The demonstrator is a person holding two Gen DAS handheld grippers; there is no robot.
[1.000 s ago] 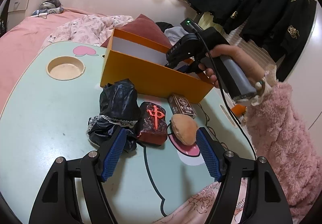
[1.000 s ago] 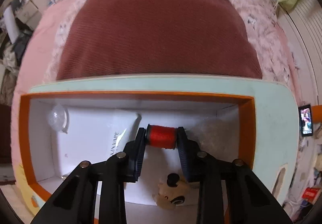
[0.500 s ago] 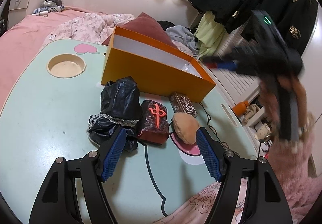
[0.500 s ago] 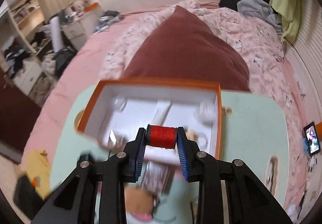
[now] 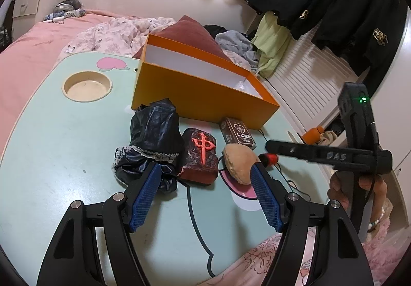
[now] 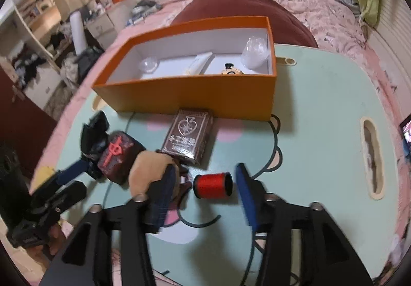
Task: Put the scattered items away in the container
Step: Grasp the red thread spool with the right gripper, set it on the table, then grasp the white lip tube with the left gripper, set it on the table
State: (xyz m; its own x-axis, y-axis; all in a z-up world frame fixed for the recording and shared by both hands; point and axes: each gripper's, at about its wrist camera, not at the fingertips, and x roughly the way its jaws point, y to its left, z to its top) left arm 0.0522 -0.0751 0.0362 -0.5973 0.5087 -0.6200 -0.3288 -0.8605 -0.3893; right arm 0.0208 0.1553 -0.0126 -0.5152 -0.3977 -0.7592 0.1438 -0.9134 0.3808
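The orange box [image 6: 195,95] stands on the pale green table [image 6: 321,111]. In front of it lie a brown card box [image 6: 188,137], a dark block with a red sign [image 5: 200,155], a tan plush [image 5: 239,160] and a black cloth [image 5: 151,137]. My right gripper [image 6: 205,167] hangs low over the table by the plush, its jaws opening. A red thread spool [image 6: 212,185] sits between them with a gap on each side. My left gripper [image 5: 205,170] stands open just short of the cloth and block, holding nothing.
The box holds a white tube [image 6: 199,63], two clear balls and a small figure [image 6: 231,70]. The table has a round cup recess [image 5: 87,85] and a slot [image 6: 372,157]. A maroon pillow [image 6: 244,0] and bedding lie behind; a thin cable runs near the plush.
The right gripper came back from above the box to the near side of the table with the spool. Its jaws have widened off the spool. The left gripper stayed put.
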